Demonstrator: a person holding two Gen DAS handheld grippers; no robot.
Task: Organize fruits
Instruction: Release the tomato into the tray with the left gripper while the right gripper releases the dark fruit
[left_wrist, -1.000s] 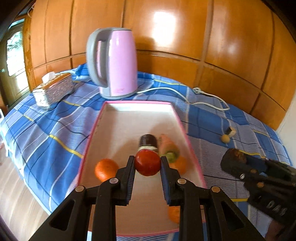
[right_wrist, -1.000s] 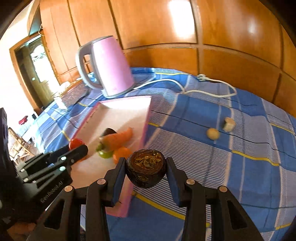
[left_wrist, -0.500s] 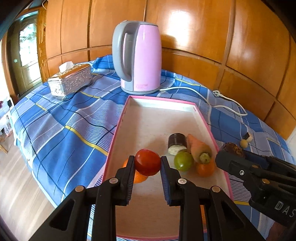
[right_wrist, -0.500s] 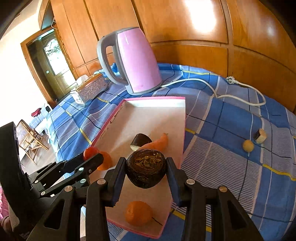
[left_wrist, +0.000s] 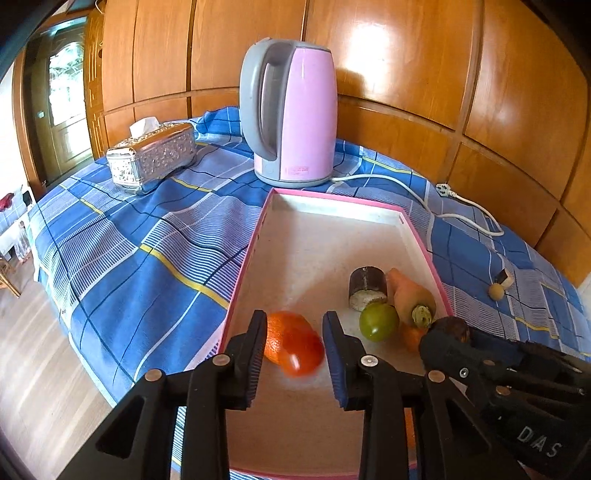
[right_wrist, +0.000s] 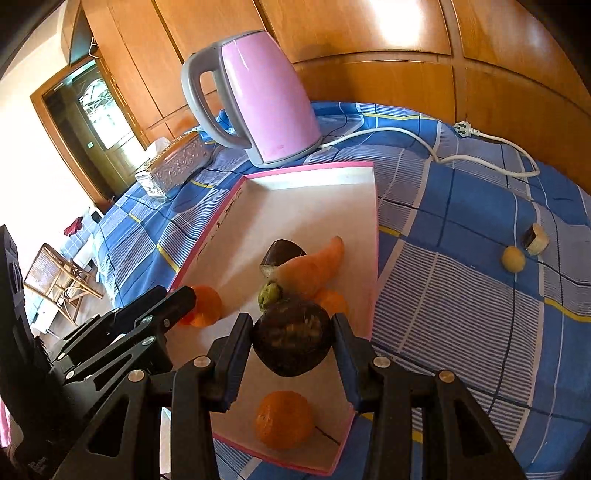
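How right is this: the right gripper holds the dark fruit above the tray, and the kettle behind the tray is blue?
One thing is wrong: the kettle is pink, not blue, as the right wrist view shows. The right gripper does hold the dark fruit above the tray.

I'm looking at a pink kettle (left_wrist: 295, 114) with a grey handle, its white cord (right_wrist: 406, 138) trailing over my blue checked cloth (left_wrist: 122, 258), striped white with thin yellow lines. Pink-rimmed tray (left_wrist: 242, 269), pale inside. In it: red tomato (left_wrist: 301, 350), orange fruit (right_wrist: 282, 421), green tomato (left_wrist: 378, 321), orange carrot (right_wrist: 314, 269). Dark brown fruit (right_wrist: 291, 338) between black fingers. Silver patterned tissue box (left_wrist: 153, 157).
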